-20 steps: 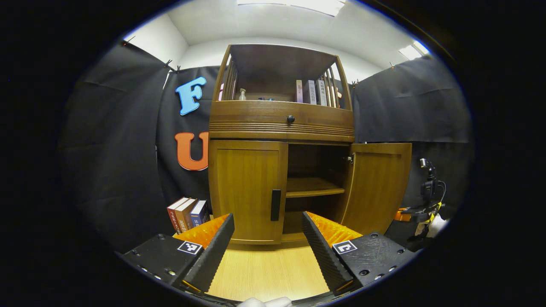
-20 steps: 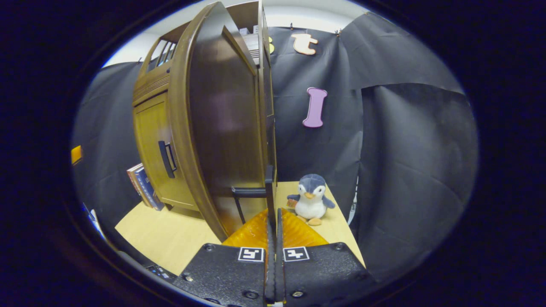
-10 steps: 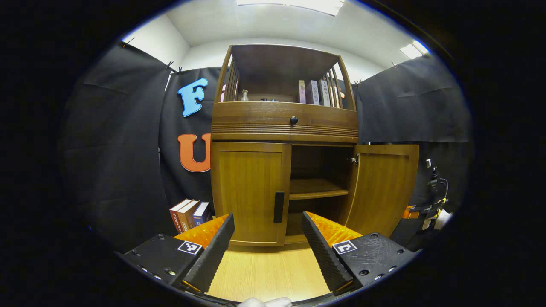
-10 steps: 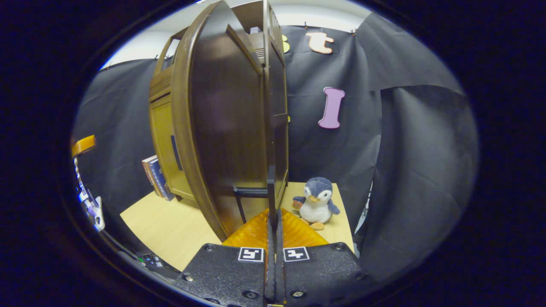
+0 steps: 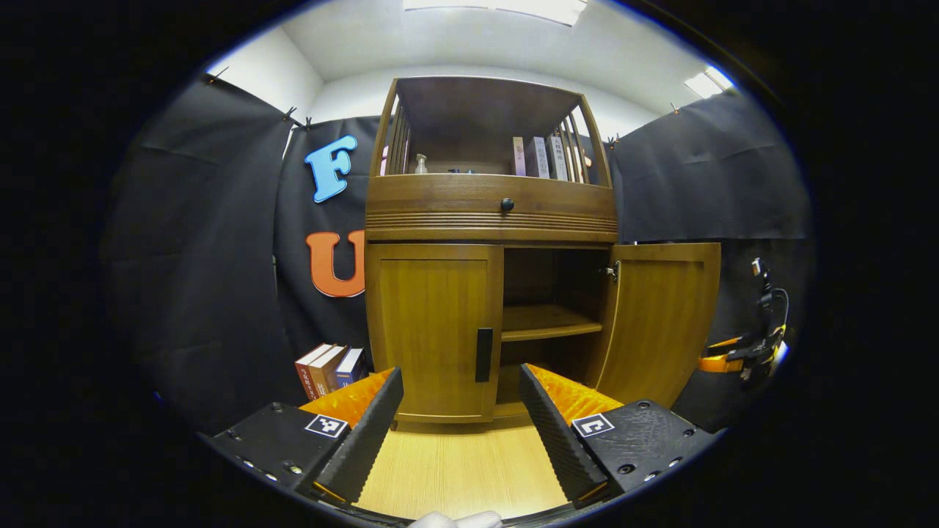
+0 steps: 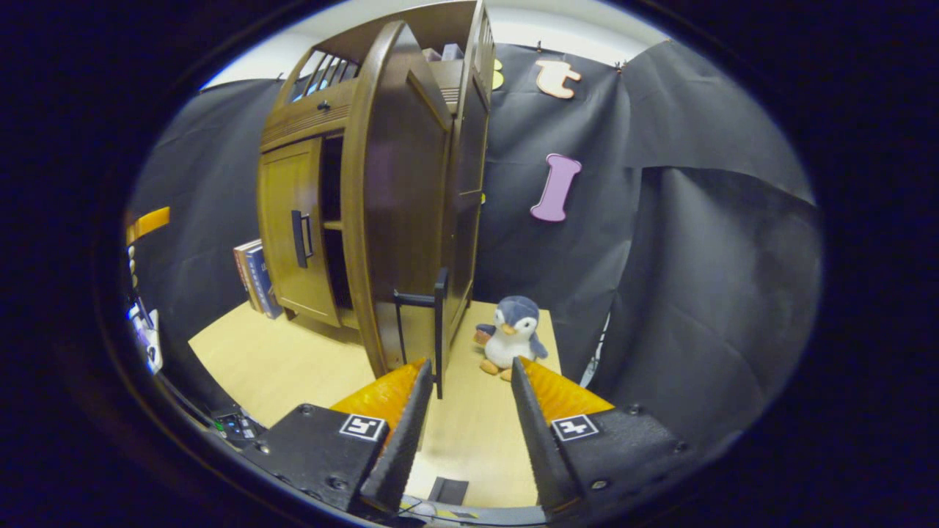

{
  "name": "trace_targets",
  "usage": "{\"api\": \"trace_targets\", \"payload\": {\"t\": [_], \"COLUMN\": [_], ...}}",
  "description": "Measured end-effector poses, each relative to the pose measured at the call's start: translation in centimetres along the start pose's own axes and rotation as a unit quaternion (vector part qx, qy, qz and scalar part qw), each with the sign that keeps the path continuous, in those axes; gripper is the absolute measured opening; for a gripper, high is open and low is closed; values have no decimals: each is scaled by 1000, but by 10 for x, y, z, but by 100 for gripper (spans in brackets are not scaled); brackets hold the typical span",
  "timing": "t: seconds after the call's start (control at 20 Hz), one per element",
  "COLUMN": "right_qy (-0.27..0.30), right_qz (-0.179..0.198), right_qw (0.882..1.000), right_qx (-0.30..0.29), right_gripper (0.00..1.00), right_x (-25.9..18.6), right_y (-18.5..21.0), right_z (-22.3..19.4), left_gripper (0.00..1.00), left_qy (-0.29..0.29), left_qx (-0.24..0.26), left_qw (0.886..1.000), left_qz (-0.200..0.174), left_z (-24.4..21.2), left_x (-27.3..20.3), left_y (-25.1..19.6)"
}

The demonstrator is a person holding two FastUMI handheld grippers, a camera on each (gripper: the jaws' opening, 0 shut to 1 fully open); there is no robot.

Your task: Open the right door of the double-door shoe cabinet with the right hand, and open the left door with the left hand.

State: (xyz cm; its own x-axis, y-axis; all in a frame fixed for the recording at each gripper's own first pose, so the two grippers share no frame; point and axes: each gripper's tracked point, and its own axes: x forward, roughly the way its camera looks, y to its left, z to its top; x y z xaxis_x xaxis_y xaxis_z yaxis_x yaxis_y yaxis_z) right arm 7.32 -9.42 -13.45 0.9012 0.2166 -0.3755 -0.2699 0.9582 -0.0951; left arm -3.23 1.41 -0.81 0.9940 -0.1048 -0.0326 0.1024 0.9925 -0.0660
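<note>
Since the right door point(image 5: 660, 319) already stood swung wide, the right gripper point(image 6: 463, 400) sat off its handle point(image 6: 440, 323), jaws spread; the left gripper point(image 5: 461, 414), jaws spread, faced the shut left door point(image 5: 433, 330), handle point(image 5: 484, 355) at 12 o'clock.

We see our left tongs point(image 5: 461, 411): two long wedge-shaped fingers with ribbed inner faces, each on a matte block with round screws and a small square black-and-white marker. A sliver of white glove point(image 5: 455, 520) peeks below them. Our right tongs point(image 6: 465, 411) look the same, ribbed and screwed, a marker on each block. Farther off, their body trails a thin cable.
</note>
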Motion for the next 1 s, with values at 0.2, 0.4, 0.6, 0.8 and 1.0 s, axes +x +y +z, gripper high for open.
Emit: {"api": "trace_targets", "payload": {"t": [0.2,0.4,0.6,0.8,1.0], "right_qy": [-34,-70,-99,-125,-124], "right_qz": [-18,-39,-34,-48,-60], "right_qw": [999,996,994,991,989], "right_qx": [-4,-29,-9,9,51], "right_gripper": [88,100,100,100,100], "right_x": [-32,-51,-53,-38,-19], "right_y": [26,62,113,154,189], "right_z": [30,61,90,106,86], "left_gripper": [100,95,100,100,100], "left_qy": [0,-6,-3,3,11], "left_qx": [-3,0,1,8,6], "left_qw": [1000,1000,1000,1000,999], "left_qz": [-3,-2,5,18,34], "left_z": [1,6,3,-4,-16], "left_x": [6,5,1,-2,-4], "left_y": [3,8,15,26,34]}}
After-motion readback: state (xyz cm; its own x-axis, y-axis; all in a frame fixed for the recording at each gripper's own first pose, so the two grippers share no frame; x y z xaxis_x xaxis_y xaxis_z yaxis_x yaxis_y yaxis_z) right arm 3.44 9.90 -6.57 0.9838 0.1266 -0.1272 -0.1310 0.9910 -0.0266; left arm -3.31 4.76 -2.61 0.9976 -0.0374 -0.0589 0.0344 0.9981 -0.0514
